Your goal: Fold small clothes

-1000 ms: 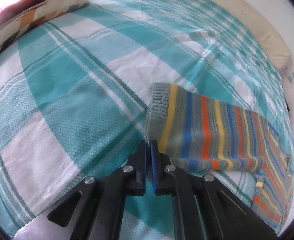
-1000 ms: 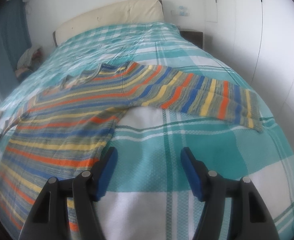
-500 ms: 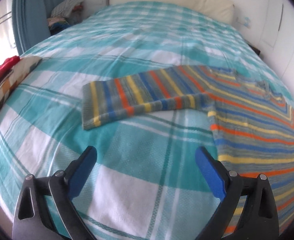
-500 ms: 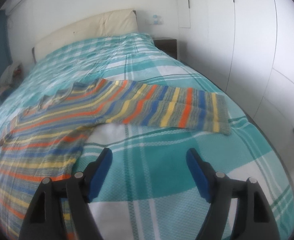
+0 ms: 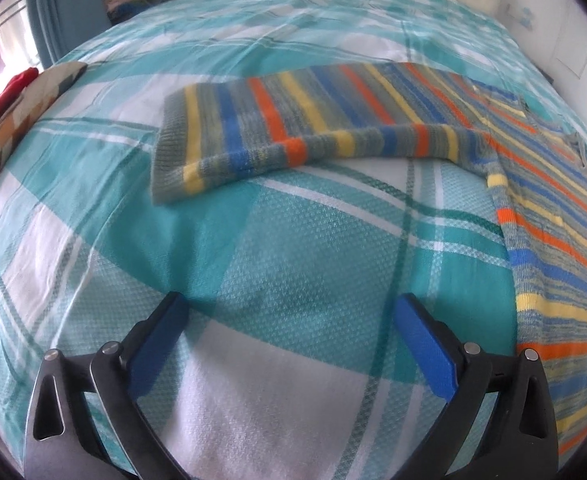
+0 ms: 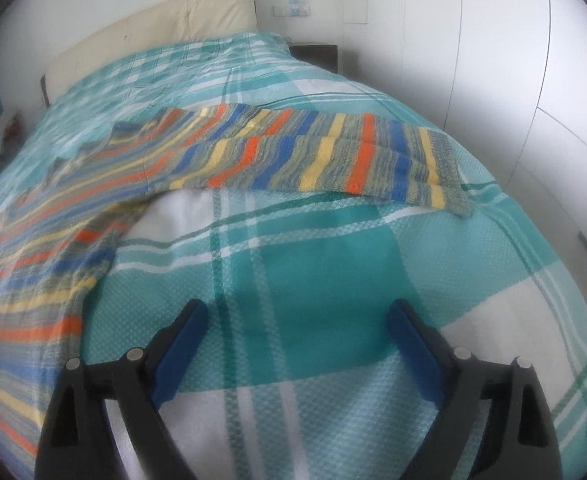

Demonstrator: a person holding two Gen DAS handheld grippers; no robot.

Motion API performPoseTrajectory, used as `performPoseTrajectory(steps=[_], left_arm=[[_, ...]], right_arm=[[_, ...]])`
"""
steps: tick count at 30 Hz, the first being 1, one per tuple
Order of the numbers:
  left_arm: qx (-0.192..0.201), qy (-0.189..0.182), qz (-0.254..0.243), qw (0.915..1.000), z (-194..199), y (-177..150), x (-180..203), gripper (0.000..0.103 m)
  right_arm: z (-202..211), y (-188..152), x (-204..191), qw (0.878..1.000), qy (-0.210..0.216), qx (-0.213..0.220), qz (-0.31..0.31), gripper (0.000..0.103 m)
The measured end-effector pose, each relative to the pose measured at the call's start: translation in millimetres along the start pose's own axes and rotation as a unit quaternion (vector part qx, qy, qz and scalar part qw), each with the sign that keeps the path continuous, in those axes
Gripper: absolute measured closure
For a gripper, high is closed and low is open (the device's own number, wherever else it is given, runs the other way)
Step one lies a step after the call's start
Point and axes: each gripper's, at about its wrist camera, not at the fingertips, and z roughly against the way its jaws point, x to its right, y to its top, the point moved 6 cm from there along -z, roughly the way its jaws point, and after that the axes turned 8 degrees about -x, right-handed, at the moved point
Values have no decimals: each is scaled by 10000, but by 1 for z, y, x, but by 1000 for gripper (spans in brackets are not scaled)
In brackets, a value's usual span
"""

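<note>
We have the striped sweater [image 5: 553, 208] lying flat on the bed [image 5: 293, 248], spread over the teal-and-white checked cover, and each sleeve reaches out sideways from the body. As we read it, the laying-out is done and no fold has been made yet: both sleeves still need bringing in across the body, then the body needs doubling over. Our left gripper [image 5: 289, 322] hovers above bare cover, near the left sleeve [image 5: 293, 128] but clear of it; its fingers [image 5: 423, 344] have just been opening and now stand spread wide with nothing between them. Our right gripper [image 6: 293, 324] is the same story, fingers [image 6: 181, 348] just opened wide and empty, over the cover with the sweater's body just to the left of it and the right sleeve [image 6: 333, 152] stretched out farther off. Now the views split the scene for us. The left wrist camera gives us the left sleeve with its grey cuff, a patterned cushion [image 5: 17, 120] with something red on it at the left edge, and a heap of clothes at the far left corner. The right wrist camera gives us the right sleeve and its cuff instead, the cream headboard [image 6: 153, 28] at the far end, a dark bedside table [image 6: 317, 54], and white wardrobe doors [image 6: 513, 100] along the right.
</note>
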Motion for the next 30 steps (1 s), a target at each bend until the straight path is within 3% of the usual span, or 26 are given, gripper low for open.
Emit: performPoseTrajectory(steps=[9,15,23,30], left_arm=[[-184,-81,-17,9998,-2,1,1,0],[-338,78,-81,9994,-2,2,3,0],[-690,-242,-208,9971,0,3,2,0],[-783,-70,-206,9967,-1,1,6,0]], right_arm=[[-4,-2,-4,9999,-14,-90,106,2],[-4,-2,-6,9999,-22,-102,117,1],[-4,-2,-6,9999,-19,-102,119,1],[-5,-2,-7,9998,-47,-105,134,1]])
